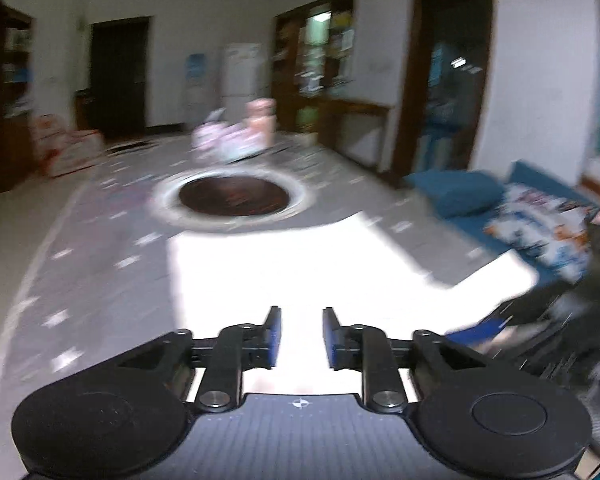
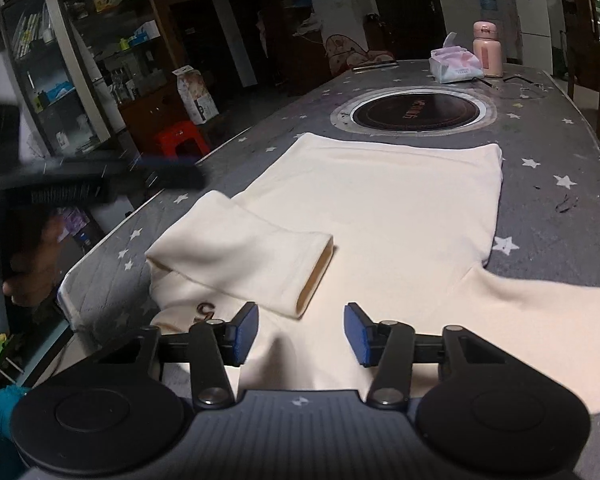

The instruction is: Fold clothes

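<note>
Blue pads of the right hand-held gripper (image 2: 300, 330) stand apart just above the cream garment (image 2: 380, 208), nothing between them — its wrist view shows cloth under the gap, not in it. The left hand-held gripper (image 1: 300, 338) also has its pads apart and empty over the same garment (image 1: 300, 264), which shows blown out to white in that blurred view.

We judge the step in hand to be the second sleeve. One sleeve (image 2: 244, 248) is already folded across the body, its open cuff pointing toward 3 o'clock in the right wrist view; the other sleeve (image 2: 548, 320) lies spread out at about 4 o'clock. To do this well, we should pinch that sleeve near its cuff, lift only enough to clear the body, carry it across toward 9 o'clock and lay it level with the first, so the two sit square. A grip on one layer alone would drag the body askew.

As for the garment itself: it is a plain cream top, soft and fairly thick by our reading, lying flat on the grey star-printed counter (image 2: 540, 184). Its straight hem reaches toward 12 o'clock, just short of the round dark hob (image 2: 414, 112) set into the counter. A small dark mark shows near the neck at 7 o'clock.
</note>
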